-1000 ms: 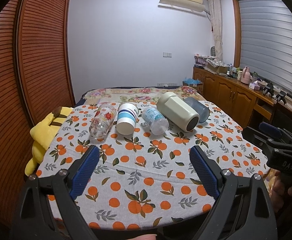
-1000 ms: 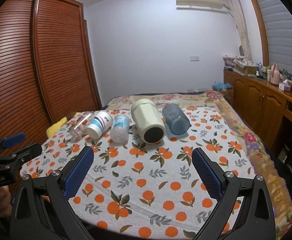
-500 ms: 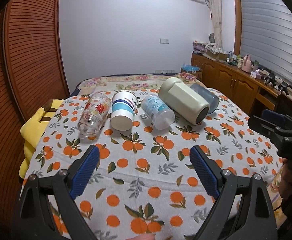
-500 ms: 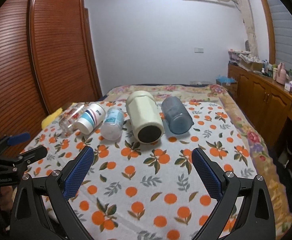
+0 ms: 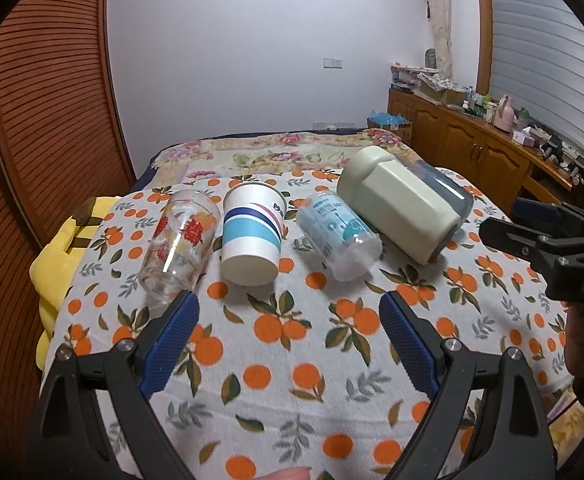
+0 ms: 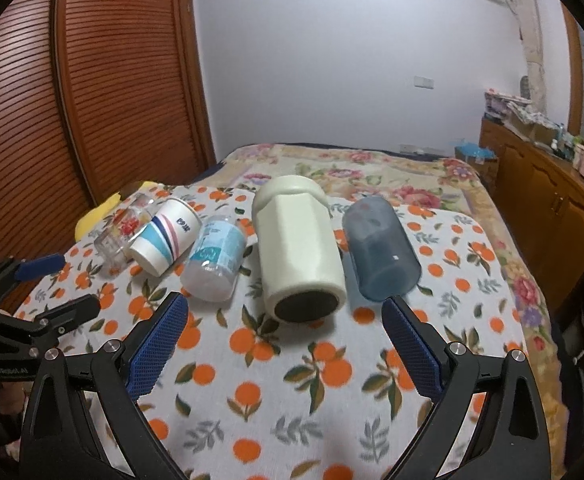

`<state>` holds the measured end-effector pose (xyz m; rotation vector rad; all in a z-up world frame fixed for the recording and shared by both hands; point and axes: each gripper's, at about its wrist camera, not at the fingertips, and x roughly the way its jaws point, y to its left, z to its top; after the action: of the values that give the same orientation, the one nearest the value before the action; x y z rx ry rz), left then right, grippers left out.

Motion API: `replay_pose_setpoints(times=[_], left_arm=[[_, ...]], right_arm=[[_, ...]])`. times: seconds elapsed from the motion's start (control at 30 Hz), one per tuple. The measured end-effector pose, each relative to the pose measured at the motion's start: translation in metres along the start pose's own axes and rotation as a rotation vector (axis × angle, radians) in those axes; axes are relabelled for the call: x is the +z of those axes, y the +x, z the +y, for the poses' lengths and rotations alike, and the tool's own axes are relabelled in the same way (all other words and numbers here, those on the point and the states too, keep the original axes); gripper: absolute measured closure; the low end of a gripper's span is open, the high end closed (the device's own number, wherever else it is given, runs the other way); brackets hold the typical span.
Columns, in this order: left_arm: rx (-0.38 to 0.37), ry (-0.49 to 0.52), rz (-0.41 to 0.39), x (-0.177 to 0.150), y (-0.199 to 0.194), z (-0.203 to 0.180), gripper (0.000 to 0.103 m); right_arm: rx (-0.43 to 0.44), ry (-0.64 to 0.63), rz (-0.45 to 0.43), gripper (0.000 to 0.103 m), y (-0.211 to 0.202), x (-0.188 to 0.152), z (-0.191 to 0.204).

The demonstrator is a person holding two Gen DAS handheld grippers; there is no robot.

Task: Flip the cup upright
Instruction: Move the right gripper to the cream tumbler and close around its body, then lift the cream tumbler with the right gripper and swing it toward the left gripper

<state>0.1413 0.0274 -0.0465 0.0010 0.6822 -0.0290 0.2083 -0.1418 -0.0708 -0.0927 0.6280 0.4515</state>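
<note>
Several cups lie on their sides in a row on the orange-print cloth (image 5: 292, 360). From the left: a clear printed glass (image 5: 178, 246), a striped paper cup (image 5: 252, 240), a clear blue-label cup (image 5: 338, 236), a big cream cup (image 5: 400, 210) and a grey-blue cup (image 5: 450, 194). In the right wrist view the cream cup (image 6: 298, 248) and grey-blue cup (image 6: 378, 248) lie just ahead. My left gripper (image 5: 288, 336) is open and empty, short of the paper cup. My right gripper (image 6: 284, 338) is open and empty, short of the cream cup.
A yellow plush (image 5: 58, 256) lies off the cloth's left edge. A wooden slatted wardrobe (image 5: 44, 120) stands at the left. A wooden cabinet (image 5: 472, 148) with clutter runs along the right wall. A floral bedspread (image 6: 372, 168) lies beyond the cups.
Both grippers have moved forward and down toward the row of cups, which now look larger. Both have stayed open. The cups have not moved.
</note>
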Motion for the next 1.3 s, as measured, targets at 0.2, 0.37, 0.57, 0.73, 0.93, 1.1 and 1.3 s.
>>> replay_pose_setpoints(times=[0.2,0.37,0.57,0.73,0.93,1.1,1.3], left_arm=[[-0.007,0.003,0.029,0.014,0.024,0.004,0.011],[-0.019,0.01,0.05,0.023,0.04,0.005,0.011],[-0.029,0.012,0.065,0.03,0.054,0.009,0.011],[-0.034,0.012,0.07,0.032,0.059,0.012,0.011],[-0.037,0.006,0.067,0.033,0.06,0.017,0.011],[-0.039,-0.002,0.065,0.032,0.059,0.019,0.011],[-0.036,-0.011,0.062,0.029,0.055,0.024,0.011]], right_arm=[[0.001,-0.035,0.064,0.005,0.035,0.019,-0.005],[0.001,-0.034,0.136,0.005,0.066,0.034,-0.015],[0.013,-0.051,0.226,0.005,0.097,0.046,-0.019],[0.046,-0.064,0.3,0.006,0.118,0.052,-0.016],[0.04,-0.087,0.366,0.011,0.136,0.053,-0.012],[0.036,-0.104,0.404,0.013,0.147,0.049,-0.009],[0.026,-0.118,0.408,0.025,0.146,0.046,-0.006]])
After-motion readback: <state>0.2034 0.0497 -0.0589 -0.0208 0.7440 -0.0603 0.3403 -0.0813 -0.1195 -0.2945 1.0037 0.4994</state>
